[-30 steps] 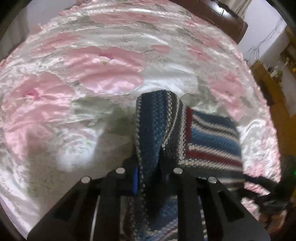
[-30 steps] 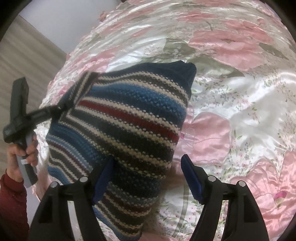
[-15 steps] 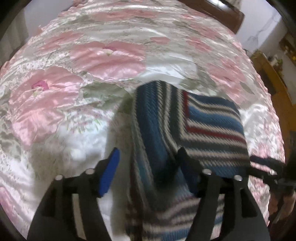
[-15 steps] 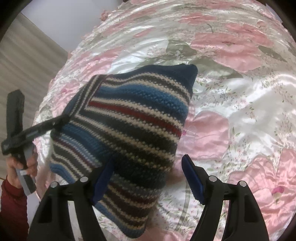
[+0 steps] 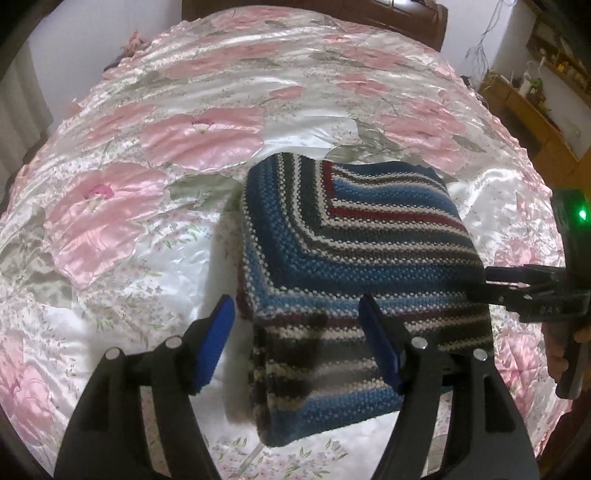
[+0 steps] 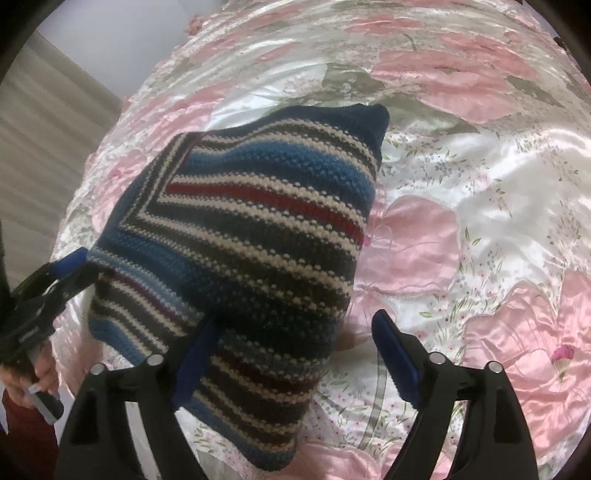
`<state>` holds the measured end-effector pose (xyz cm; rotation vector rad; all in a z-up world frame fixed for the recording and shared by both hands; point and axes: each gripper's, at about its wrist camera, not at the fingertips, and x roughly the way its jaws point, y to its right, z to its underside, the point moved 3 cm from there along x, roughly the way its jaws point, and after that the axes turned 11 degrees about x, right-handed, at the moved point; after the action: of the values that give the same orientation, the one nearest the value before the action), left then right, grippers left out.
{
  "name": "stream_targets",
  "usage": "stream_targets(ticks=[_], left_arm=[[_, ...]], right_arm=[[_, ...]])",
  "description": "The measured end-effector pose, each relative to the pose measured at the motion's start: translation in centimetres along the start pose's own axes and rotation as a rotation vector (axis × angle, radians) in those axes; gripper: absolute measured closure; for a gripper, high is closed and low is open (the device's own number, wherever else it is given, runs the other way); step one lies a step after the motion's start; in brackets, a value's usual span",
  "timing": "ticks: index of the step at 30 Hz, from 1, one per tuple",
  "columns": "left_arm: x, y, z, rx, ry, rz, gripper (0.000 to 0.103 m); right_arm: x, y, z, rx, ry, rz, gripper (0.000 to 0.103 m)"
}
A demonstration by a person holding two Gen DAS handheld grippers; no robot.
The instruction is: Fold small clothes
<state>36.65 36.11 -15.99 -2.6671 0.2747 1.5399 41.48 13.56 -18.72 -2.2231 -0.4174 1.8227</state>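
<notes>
The folded striped sweater [image 5: 354, 258] is laid on the bed [image 5: 184, 155], straddled by the spread left gripper [image 5: 297, 339]; the right gripper [image 6: 291, 354] is likewise spread.

- The folded knitted garment [image 5: 354, 236] lies flat on the bedspread [image 5: 184, 155], near the edge of the bed closest to me.
- My left gripper [image 5: 295, 343] hangs over the garment's near left corner, its fingers spread wide; the left finger is over bare bedspread, the right finger over the knit.
- My right gripper [image 6: 295, 347] is at the garment's right side, one finger over the knit, the other over the bedspread beside it.
- In the left wrist view the right gripper [image 5: 517, 288] comes in from the right and meets the garment's right edge.
- Behind the bed stands the headboard [image 5: 314, 11]; to its right, shelves [image 5: 535, 85] against the wall.
</notes>
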Motion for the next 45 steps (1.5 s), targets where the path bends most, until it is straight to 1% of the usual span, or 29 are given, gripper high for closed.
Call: stream_targets(ticks=[4, 7, 11, 13, 15, 18, 19, 20, 23, 26, 29, 32, 34, 35, 36, 37, 38, 39, 40, 41, 42, 43, 44, 45], left_arm=[[0.2, 0.3, 0.3, 0.010, 0.010, 0.008, 0.032], [0.6, 0.4, 0.4, 0.020, 0.014, -0.004, 0.030], [1.2, 0.3, 0.2, 0.025, 0.018, 0.005, 0.025], [1.7, 0.0, 0.0, 0.023, 0.010, 0.003, 0.024], [2.5, -0.6, -0.3, 0.006, -0.007, 0.018, 0.024], [3.8, -2.8, -0.7, -0.090, -0.037, 0.040, 0.024], [4.1, -3.6, -0.9, -0.127, -0.037, 0.066, 0.024], [4.7, -4.3, -1.2, -0.148, -0.050, 0.114, 0.024], [6.6, -4.9, -1.5, -0.175, -0.097, 0.217, 0.024], [8.5, -5.0, -1.6, -0.169, -0.137, 0.248, 0.024], [10.1, -4.4, -1.7, -0.154, -0.167, 0.323, 0.023], [12.1, -4.5, -1.5, -0.193, -0.202, 0.406, 0.016], [12.6, -4.4, -1.4, -0.201, -0.212, 0.434, 0.015], [12.6, -4.2, -1.4, -0.189, -0.218, 0.438, 0.021], [12.5, -3.9, -1.4, -0.173, -0.221, 0.456, 0.028], [12.4, -3.7, -1.4, -0.167, -0.223, 0.455, 0.030], [12.4, -3.7, -1.4, -0.160, -0.224, 0.448, 0.034], [12.4, -3.6, -1.3, -0.155, -0.225, 0.449, 0.041], [12.4, -3.6, -1.3, -0.164, -0.222, 0.459, 0.046], [12.4, -3.7, -1.4, -0.173, -0.219, 0.467, 0.054], [12.2, -3.8, -1.3, -0.178, -0.210, 0.467, 0.058], [11.9, -3.7, -1.2, -0.170, -0.203, 0.459, 0.060], [11.5, -3.4, -1.2, -0.163, -0.189, 0.447, 0.062], [11.2, -3.3, -1.2, -0.166, -0.182, 0.446, 0.063]], right_arm=[[0.9, -0.2, -0.5, 0.012, -0.007, -0.009, 0.014], [1.5, -0.3, -0.7, 0.017, -0.012, -0.020, 0.012], [2.2, -0.4, -0.7, 0.022, -0.015, -0.040, 0.011], [2.3, -0.3, -0.7, 0.026, -0.018, -0.047, 0.011], [2.5, -0.3, -0.7, 0.028, -0.020, -0.053, 0.011], [2.4, -0.3, -0.7, 0.027, -0.024, -0.060, 0.011], [2.3, -0.2, -0.7, 0.022, -0.023, -0.062, 0.011], [2.2, -0.3, -0.7, 0.015, -0.021, -0.064, 0.011], [2.0, -0.4, -0.6, -0.001, -0.019, -0.069, 0.011], [2.2, -0.4, -0.7, -0.003, -0.023, -0.081, 0.011], [2.6, -0.4, -0.8, -0.006, -0.030, -0.099, 0.010], [3.4, -0.2, -1.0, 0.006, -0.050, -0.129, 0.007], [3.9, 0.0, -1.1, 0.025, -0.069, -0.155, 0.007], [4.2, 0.1, -1.2, 0.034, -0.080, -0.175, 0.007], [4.4, 0.2, -1.2, 0.036, -0.085, -0.185, 0.008], [4.5, 0.2, -1.3, 0.038, -0.088, -0.193, 0.010], [4.6, 0.2, -1.2, 0.040, -0.092, -0.204, 0.014], [4.6, 0.2, -1.2, 0.040, -0.090, -0.207, 0.016], [4.6, 0.2, -1.2, 0.035, -0.084, -0.206, 0.025], [4.3, 0.1, -1.1, 0.024, -0.076, -0.207, 0.036], [4.0, 0.2, -1.0, 0.023, -0.076, -0.223, 0.041], [3.7, 0.3, -0.9, 0.033, -0.080, -0.245, 0.047], [3.3, 0.6, -1.0, 0.046, -0.087, -0.263, 0.050], [3.1, 0.8, -1.0, 0.056, -0.091, -0.277, 0.052]])
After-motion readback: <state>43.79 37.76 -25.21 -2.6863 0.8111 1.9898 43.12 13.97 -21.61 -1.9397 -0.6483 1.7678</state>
